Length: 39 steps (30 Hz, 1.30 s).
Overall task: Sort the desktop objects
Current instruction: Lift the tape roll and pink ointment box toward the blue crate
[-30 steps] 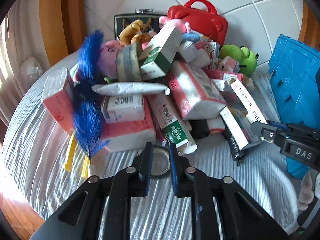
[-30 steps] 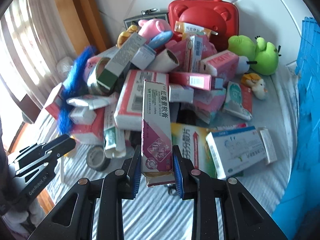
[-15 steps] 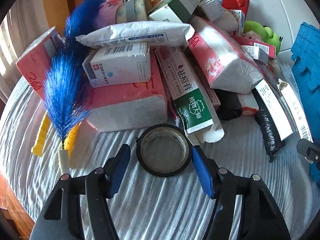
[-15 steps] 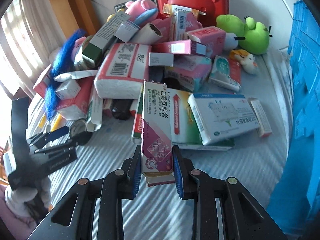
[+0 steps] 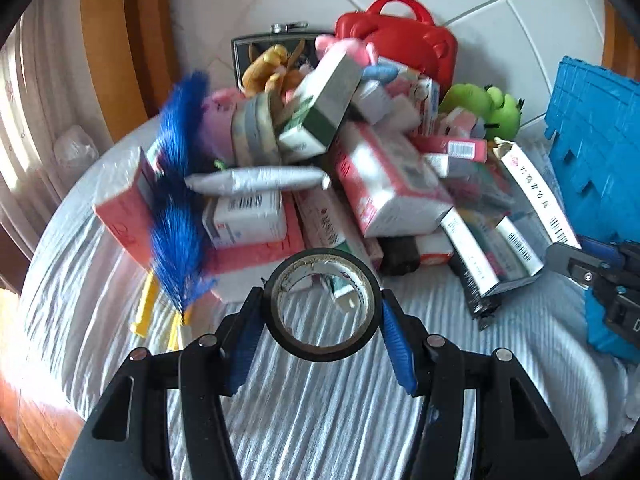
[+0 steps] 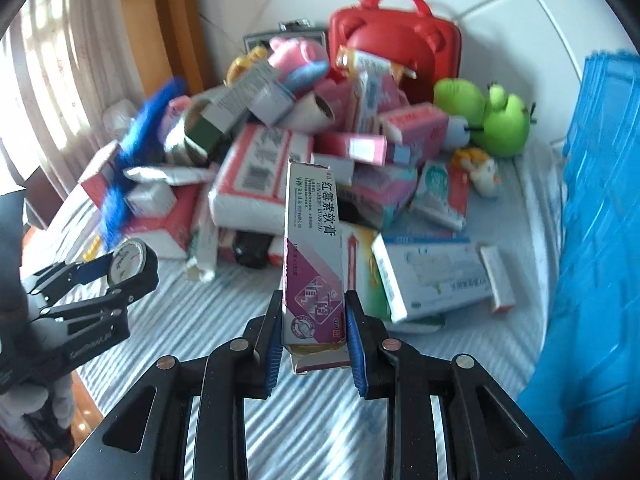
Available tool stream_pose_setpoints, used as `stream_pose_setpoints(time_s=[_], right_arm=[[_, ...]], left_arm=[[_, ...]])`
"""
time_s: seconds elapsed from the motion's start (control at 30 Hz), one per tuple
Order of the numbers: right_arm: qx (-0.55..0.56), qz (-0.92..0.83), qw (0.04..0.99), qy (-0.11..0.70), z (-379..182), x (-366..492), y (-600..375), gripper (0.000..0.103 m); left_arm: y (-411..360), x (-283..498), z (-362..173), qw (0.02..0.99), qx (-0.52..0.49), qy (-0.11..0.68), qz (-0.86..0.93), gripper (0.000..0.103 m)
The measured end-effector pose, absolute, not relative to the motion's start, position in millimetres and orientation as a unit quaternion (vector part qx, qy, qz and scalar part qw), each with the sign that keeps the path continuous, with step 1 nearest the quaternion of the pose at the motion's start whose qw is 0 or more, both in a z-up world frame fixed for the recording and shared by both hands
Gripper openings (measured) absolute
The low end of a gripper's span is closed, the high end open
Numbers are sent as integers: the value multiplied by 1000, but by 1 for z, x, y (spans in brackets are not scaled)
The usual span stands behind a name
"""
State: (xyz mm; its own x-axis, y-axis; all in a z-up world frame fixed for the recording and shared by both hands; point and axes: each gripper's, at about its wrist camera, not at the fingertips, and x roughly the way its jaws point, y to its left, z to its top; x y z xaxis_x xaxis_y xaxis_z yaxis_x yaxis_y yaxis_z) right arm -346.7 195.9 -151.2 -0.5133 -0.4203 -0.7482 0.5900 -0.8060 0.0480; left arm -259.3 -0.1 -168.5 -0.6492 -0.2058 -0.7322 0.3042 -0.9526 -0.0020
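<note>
The left claw (image 5: 322,322) grips a roll of black tape (image 5: 323,305) between its blue-padded fingers (image 5: 394,350), the ring held clear above the white striped cloth (image 5: 320,408) that covers the worktop. Seen from the right wrist camera, the same roll (image 6: 130,266) hangs at the far left, pinched in the left claw (image 6: 100,280) over the cloth's edge. The right claw (image 6: 314,330) is clamped on a long white-and-purple ointment box (image 6: 314,252) printed with red Chinese characters, holding it by its lower end so that it points away from the camera toward the pile; its torn bottom flap shows just below the pads.

Behind both claws a heap of goods crowds the back of the worktop: pink-and-white tissue packs (image 5: 384,184), a white medicine box with a barcode (image 5: 246,218), a green-and-white carton (image 5: 320,108) tilted on top, and a blue feather duster (image 5: 178,200) leaning at the left of the heap. A red carry case (image 6: 394,44) stands against the tiled wall, with a green plush toy (image 6: 486,118) just beside it and a small orange-and-white plush (image 6: 480,170) lying on the cloth below. A flat white-and-blue medicine box (image 6: 434,274) rests near the right claw, on top of a green-edged box. A blue plastic crate (image 6: 596,216) fills the right edge of the view
</note>
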Motion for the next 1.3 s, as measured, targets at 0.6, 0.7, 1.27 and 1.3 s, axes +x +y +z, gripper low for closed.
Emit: stream_pose_setpoints(time_s=[0.6,0.7,1.27,1.3], right_arm=[[172,-959,206,92,53,-310,309,28],[158,-974,130,97,70,-313,353,28],[284,-955,-67,46,107,-391,546,28],[300,-951,-69,37,106,-404,552,28]], left_arm=[[130,-293,49,17,175,-19,-984,55],[173,-303,74,-28,159,-33,-986,55],[396,-422,123,-204,266,-88,-938,55],[406,-432,120,-199,272,-96,-937,55]])
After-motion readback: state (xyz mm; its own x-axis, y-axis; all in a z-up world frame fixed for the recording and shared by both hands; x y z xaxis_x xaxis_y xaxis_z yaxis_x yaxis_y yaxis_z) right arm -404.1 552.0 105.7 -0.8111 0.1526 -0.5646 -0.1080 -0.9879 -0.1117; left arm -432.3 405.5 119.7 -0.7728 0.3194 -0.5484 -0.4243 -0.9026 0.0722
